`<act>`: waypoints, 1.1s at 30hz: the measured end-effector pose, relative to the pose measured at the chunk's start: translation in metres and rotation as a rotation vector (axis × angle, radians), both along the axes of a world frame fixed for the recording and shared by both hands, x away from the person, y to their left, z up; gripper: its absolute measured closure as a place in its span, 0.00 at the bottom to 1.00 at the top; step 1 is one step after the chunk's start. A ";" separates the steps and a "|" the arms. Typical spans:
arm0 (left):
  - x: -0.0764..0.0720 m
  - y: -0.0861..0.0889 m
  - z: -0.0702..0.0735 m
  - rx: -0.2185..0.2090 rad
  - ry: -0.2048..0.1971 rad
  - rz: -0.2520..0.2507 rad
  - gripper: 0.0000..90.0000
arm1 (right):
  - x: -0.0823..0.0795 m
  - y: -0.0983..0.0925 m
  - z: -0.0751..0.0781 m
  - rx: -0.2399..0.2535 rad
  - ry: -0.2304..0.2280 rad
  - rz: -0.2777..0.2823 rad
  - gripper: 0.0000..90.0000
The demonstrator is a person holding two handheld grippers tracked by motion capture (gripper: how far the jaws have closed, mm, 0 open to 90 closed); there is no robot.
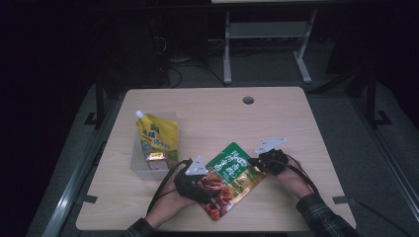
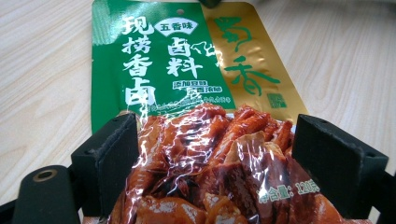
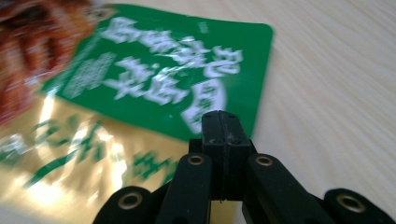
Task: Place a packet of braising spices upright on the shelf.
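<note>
A snack packet (image 1: 232, 175), green and gold at the top with red food printed below, lies slantwise near the table's front edge. In the left gripper view my left gripper (image 2: 217, 135) has its black jaws pressed against the two sides of the packet (image 2: 187, 93), whose lower part bows up between them. From above, the left gripper (image 1: 210, 190) sits at the packet's lower left. My right gripper (image 1: 256, 162) is at the packet's upper right edge. In the right gripper view its jaws (image 3: 219, 119) are together over the packet's green top (image 3: 163, 79); whether they pinch the edge I cannot tell.
A clear plastic bin (image 1: 141, 170) stands at the left of the wooden table (image 1: 291, 123); a yellow spouted pouch (image 1: 157, 136) and a small box (image 1: 157, 157) are in it. A round cable hole (image 1: 248, 100) is near the far edge. Dark floor and a desk frame (image 1: 267, 34) lie beyond.
</note>
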State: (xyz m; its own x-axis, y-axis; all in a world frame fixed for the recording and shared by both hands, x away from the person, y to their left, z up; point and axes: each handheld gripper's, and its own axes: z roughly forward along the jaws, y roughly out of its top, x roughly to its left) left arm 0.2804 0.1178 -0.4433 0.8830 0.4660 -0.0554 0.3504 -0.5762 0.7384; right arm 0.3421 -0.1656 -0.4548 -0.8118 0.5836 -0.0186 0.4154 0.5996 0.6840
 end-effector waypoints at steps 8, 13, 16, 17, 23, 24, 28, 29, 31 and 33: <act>0.002 0.002 0.000 -0.001 0.002 0.012 0.16 | 0.016 0.012 -0.012 -0.012 0.007 -0.025 1.00; 0.003 0.001 0.000 -0.002 0.000 0.014 0.16 | 0.016 0.008 -0.011 -0.034 0.010 -0.026 1.00; 0.005 -0.003 0.001 -0.002 -0.003 0.014 0.16 | 0.015 0.003 -0.010 -0.044 0.007 -0.026 1.00; 0.005 -0.004 0.002 -0.006 -0.001 0.017 0.16 | 0.016 -0.001 -0.010 -0.046 0.010 -0.026 1.00; 0.016 -0.023 0.001 -0.003 0.003 0.003 0.15 | 0.018 -0.025 -0.010 -0.059 0.005 -0.048 1.00; 0.019 -0.027 0.000 -0.004 0.005 0.001 0.15 | 0.019 -0.029 -0.010 -0.059 0.002 -0.051 1.00; 0.034 -0.040 -0.002 0.005 0.001 0.002 0.15 | 0.023 -0.042 -0.011 -0.066 -0.010 -0.076 1.00; 0.039 -0.043 -0.003 0.006 0.003 0.006 0.15 | 0.023 -0.044 -0.011 -0.071 -0.016 -0.081 1.00; 0.049 -0.047 -0.005 0.030 0.010 -0.009 0.15 | 0.025 -0.048 -0.011 -0.069 -0.020 -0.094 1.00; 0.058 -0.051 -0.007 0.043 0.021 -0.008 0.14 | 0.025 -0.050 -0.011 -0.058 -0.009 -0.093 1.00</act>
State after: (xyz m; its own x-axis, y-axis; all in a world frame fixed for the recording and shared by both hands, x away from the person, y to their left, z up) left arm 0.3387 0.0668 -0.4508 0.8855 0.4615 -0.0542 0.3609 -0.6097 0.7057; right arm 0.3672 -0.2161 -0.4660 -0.7541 0.6539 -0.0620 0.4647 0.5979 0.6531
